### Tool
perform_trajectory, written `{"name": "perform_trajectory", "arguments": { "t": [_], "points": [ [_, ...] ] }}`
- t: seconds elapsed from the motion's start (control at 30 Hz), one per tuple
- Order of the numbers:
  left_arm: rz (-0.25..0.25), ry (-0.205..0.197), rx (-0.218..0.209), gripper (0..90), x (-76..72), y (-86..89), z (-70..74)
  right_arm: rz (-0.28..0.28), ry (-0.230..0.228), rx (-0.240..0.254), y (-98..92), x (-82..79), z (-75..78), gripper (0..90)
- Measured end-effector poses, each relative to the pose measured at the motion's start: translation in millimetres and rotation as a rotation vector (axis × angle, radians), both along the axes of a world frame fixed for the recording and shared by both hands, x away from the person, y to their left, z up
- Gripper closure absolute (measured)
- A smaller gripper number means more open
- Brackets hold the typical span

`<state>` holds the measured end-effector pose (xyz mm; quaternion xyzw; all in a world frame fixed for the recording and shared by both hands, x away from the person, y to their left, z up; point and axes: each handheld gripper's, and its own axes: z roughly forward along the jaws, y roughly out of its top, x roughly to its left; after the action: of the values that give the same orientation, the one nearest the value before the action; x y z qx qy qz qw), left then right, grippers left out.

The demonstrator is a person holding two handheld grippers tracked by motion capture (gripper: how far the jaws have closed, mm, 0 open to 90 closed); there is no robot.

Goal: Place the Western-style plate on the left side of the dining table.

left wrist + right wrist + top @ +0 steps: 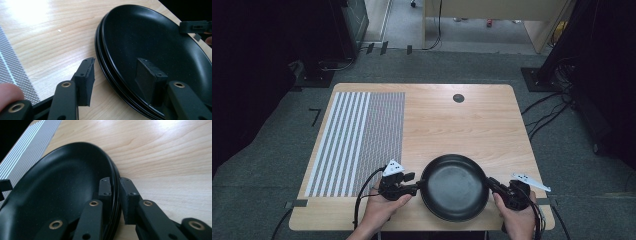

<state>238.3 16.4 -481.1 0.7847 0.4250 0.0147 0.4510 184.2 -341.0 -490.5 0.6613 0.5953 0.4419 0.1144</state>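
Note:
A stack of black plates [454, 187] lies near the table's front edge, and layered rims show in the left gripper view [150, 37]. My left gripper [418, 186] is at the stack's left rim. It stands open [116, 66], with one jaw over the wood outside the rim and the other inside the top plate. My right gripper [488, 183] is at the right rim. It is shut on the rim [115, 183], one pad inside the plate [62, 182] and one outside. A hand holds each gripper.
A grey and white striped mat [357, 140] covers the left part of the wooden table [462, 125]. A round dark cable hole [458, 98] sits near the far edge. Cables trail off the front edge. Dark equipment and carpet surround the table.

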Motion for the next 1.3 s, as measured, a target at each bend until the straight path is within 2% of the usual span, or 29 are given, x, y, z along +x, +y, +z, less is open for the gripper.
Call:
{"name": "perform_trajectory", "arguments": {
  "t": [0.2, 0.37, 0.57, 0.7, 0.87, 1.13, 1.3],
  "points": [
    [-0.003, 0.022, 0.027, 50.1, -0.8, -2.8, -3.7, -0.006, 0.020, 0.021, 0.1, -1.4, 1.5, 84.1],
    [-0.014, 0.027, 0.024, 52.2, -1.4, -4.3, -4.5, -0.008, 0.027, 0.036, -1.2, -0.6, 1.4, 84.8],
    [-0.054, 0.062, 0.001, 53.0, -3.2, -8.1, -6.3, -0.005, 0.025, 0.040, -1.4, -1.1, 1.0, 84.8],
    [-0.054, 0.065, 0.003, 52.7, -2.8, -8.5, -6.9, 0.008, 0.026, 0.060, -1.3, -0.7, -0.2, 85.2],
    [-0.047, 0.062, 0.005, 53.1, -3.1, -8.4, -6.6, 0.013, 0.019, 0.055, 0.1, -0.1, -0.9, 85.2],
    [-0.034, 0.055, 0.014, 54.9, -3.0, -6.8, -4.8, 0.004, 0.012, 0.095, -1.1, -0.2, -4.0, 85.6],
    [-0.022, 0.051, 0.005, 55.3, -1.4, -3.0, -2.6, 0.029, 0.019, 0.122, 2.2, 1.9, -8.3, 84.1]
  ]
}}
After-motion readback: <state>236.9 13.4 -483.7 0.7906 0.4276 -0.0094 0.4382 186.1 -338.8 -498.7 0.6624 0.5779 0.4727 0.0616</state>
